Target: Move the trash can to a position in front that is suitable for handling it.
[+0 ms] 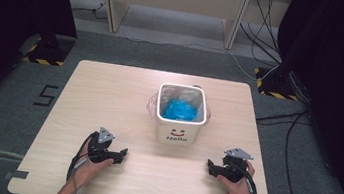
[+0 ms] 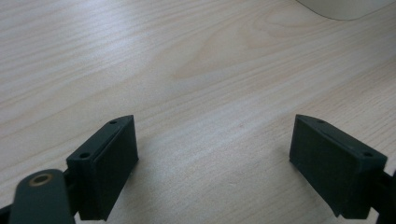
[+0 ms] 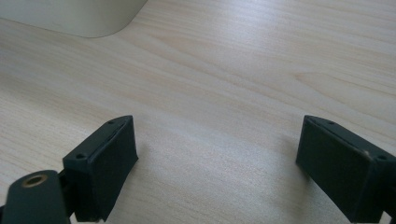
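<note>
A small white bin [image 1: 178, 129] with a smiley face and the word "Hello" stands at the middle of the wooden table [image 1: 109, 99]. It is lined with a clear plastic bag, and something blue [image 1: 180, 110] lies inside. My left gripper [image 1: 122, 155] rests on the table near the front left, open, with bare wood between its jaws [image 2: 212, 140]. My right gripper [image 1: 210, 165] rests at the front right, also open over bare wood [image 3: 217, 144]. A rounded corner of the bin [image 2: 343, 7] shows at the top of the left gripper view, and the bin [image 3: 74, 16] also edges the right gripper view.
Grey carpet surrounds the table. Black curtains hang at both sides, stand bases with yellow-black tape [image 1: 44, 55] sit on the floor, and cables [image 1: 278, 116] trail at the right. Wooden furniture legs [image 1: 111, 3] stand behind.
</note>
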A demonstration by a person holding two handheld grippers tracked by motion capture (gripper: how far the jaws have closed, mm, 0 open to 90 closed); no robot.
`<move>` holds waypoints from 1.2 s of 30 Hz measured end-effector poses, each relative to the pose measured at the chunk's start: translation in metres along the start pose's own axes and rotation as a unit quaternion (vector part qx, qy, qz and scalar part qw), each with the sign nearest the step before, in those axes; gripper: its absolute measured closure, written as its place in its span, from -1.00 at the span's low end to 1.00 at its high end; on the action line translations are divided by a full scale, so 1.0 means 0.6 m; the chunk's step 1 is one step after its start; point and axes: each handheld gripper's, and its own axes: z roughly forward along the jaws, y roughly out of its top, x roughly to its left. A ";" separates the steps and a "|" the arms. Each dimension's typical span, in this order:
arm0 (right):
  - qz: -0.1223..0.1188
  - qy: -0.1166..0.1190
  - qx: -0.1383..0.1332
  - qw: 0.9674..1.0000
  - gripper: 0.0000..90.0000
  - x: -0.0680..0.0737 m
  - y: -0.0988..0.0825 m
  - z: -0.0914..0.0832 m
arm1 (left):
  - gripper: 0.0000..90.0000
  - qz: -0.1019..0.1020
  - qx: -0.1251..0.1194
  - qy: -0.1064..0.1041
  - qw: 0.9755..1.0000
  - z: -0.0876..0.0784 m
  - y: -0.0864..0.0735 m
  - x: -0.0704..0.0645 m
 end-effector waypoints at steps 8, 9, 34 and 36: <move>0.005 -0.003 0.000 1.000 -0.72 -0.004 0.001 0.000 | -0.69 0.000 0.000 0.000 1.000 0.000 0.000 0.000; 0.004 -0.003 0.000 1.000 -0.72 -0.004 0.001 0.001 | -0.69 0.000 0.000 -0.001 1.000 0.000 0.000 0.000; 0.054 0.010 -0.041 0.998 -0.65 -0.021 0.083 0.037 | -0.67 -0.099 -0.063 -0.047 0.992 0.039 0.099 -0.001; 0.060 0.020 -0.041 0.997 -0.64 -0.021 0.094 0.044 | -0.67 -0.100 -0.061 -0.045 0.992 0.056 0.109 -0.005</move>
